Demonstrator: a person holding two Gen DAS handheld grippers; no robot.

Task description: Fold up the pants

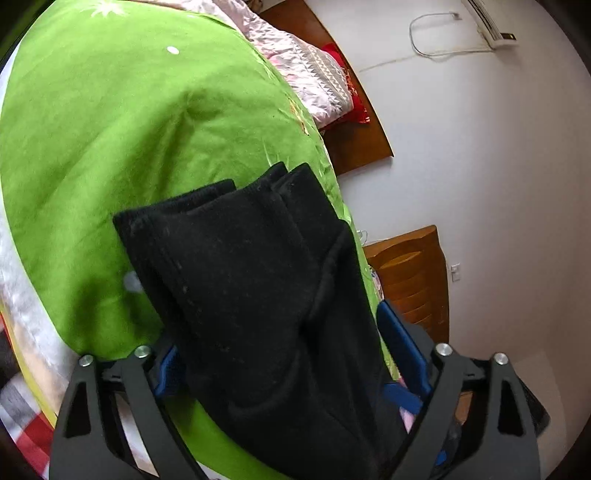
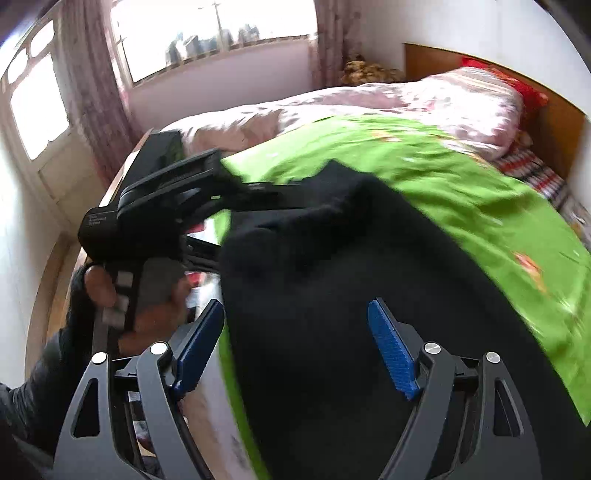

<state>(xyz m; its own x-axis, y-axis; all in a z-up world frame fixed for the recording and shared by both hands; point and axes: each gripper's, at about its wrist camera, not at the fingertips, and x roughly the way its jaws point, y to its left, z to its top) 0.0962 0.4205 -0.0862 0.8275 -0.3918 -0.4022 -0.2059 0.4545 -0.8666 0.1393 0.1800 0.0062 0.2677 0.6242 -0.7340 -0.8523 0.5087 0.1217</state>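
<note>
The black pants point(image 1: 251, 280) lie folded on the green bedcover point(image 1: 110, 147), near its right edge. My left gripper point(image 1: 280, 332) is low at the pants' near end. The cloth fills the wide gap between its blue pads point(image 1: 402, 339) and covers part of the left one. I see no squeeze on the cloth, so I read it as open. In the right wrist view the pants point(image 2: 332, 280) spread under my right gripper point(image 2: 295, 306), which is open and holds nothing. Its left pad point(image 2: 199, 347) hangs past the pants' edge. The left gripper point(image 2: 243, 188) reaches in at the pants' far left edge, held by a hand point(image 2: 147, 295).
A pink quilt point(image 2: 443, 99) is bunched at the head of the bed against the wooden headboard point(image 2: 554, 122). A wooden nightstand point(image 1: 410, 280) stands by the white wall point(image 1: 480, 166). A window point(image 2: 214, 33) and curtains point(image 2: 96, 92) lie beyond the bed's far side.
</note>
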